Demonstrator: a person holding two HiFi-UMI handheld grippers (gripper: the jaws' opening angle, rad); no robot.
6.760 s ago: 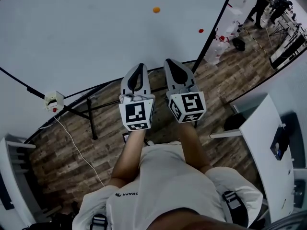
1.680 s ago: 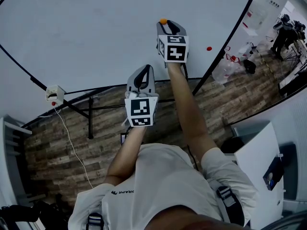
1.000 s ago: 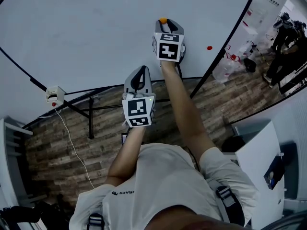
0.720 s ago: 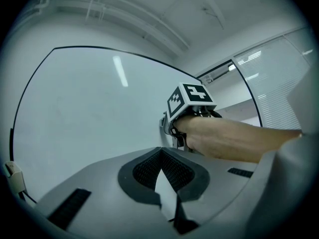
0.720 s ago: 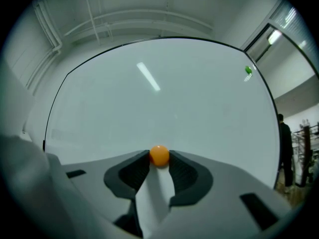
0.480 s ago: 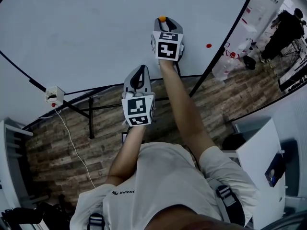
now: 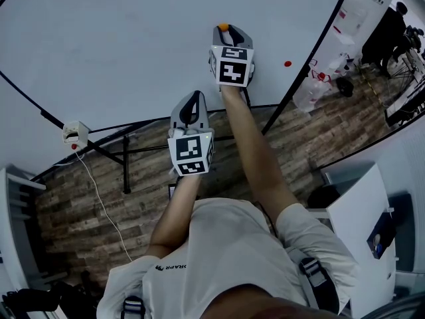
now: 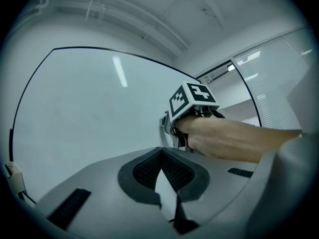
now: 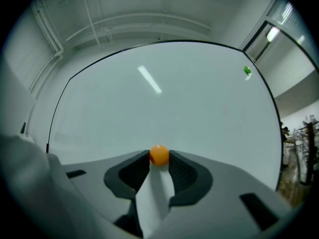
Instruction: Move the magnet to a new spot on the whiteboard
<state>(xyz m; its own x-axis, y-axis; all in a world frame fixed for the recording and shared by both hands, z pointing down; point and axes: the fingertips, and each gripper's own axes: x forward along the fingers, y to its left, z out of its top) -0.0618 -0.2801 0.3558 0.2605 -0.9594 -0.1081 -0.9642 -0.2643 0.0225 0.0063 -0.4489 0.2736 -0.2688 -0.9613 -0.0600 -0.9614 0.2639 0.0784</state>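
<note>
Right gripper view: the right gripper (image 9: 159, 157) clamps the small round orange magnet (image 9: 159, 154) at its fingertips, on the white whiteboard (image 9: 149, 108). The left gripper (image 8: 160, 150) is closed, empty. Seconds earlier, the magnet sat well ahead.

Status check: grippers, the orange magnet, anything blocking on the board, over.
Right gripper shut on small round orange magnet, at the white whiteboard. Left gripper shut, empty, off the board. Nothing in the way; small green magnet far upper right.
</note>
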